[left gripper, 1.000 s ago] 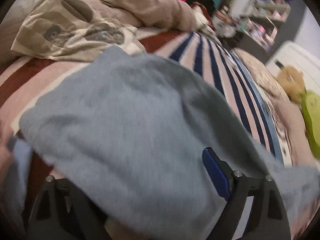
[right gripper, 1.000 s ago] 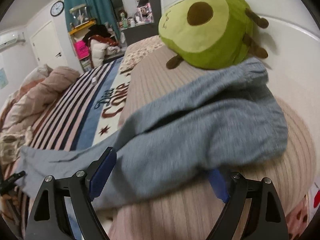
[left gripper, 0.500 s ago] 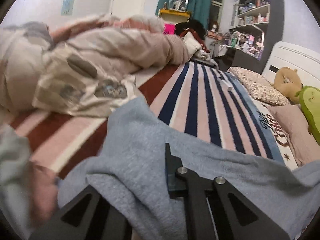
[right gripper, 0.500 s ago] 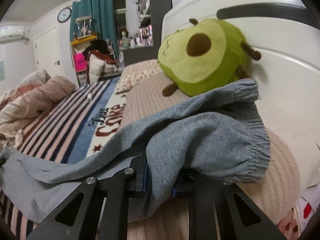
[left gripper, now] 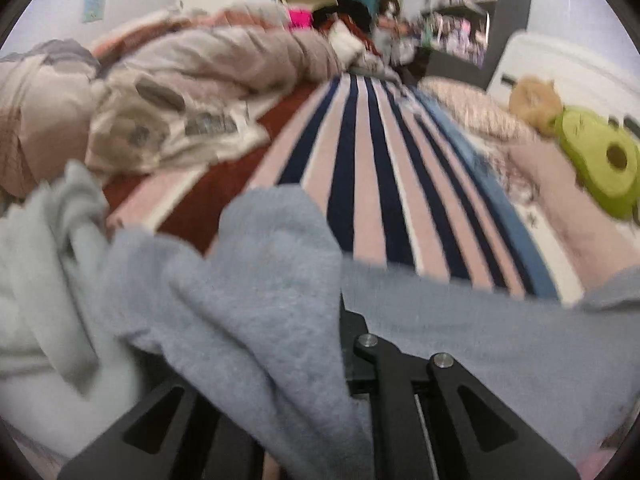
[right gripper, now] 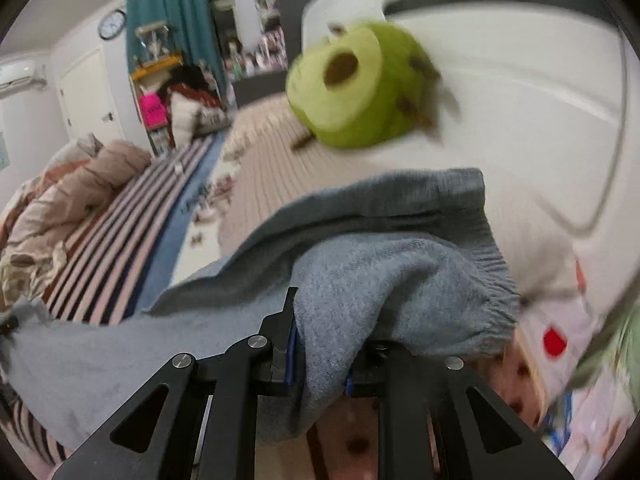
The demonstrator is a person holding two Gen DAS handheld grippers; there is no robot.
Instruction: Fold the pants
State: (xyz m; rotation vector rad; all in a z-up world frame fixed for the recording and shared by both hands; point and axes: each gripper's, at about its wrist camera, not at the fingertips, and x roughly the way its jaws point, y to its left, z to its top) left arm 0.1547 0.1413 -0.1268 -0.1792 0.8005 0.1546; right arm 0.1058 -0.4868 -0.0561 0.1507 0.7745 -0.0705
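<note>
The grey-blue pants stretch across the striped bed between my two grippers. My left gripper is shut on one end of the pants; the fabric drapes over its left finger and hides it. My right gripper is shut on the cuffed end of the pants, near the pillow and headboard. The pants sag between the two grips and hang lifted off the bed.
A striped bedspread covers the bed. A crumpled duvet lies at the far left. A green avocado plush sits on the pillows by the white headboard. A pale garment lies at my left.
Both grippers have closed on the pants' ends and lifted them off the bed. The right gripper has pulled its end up and away from the plush.
</note>
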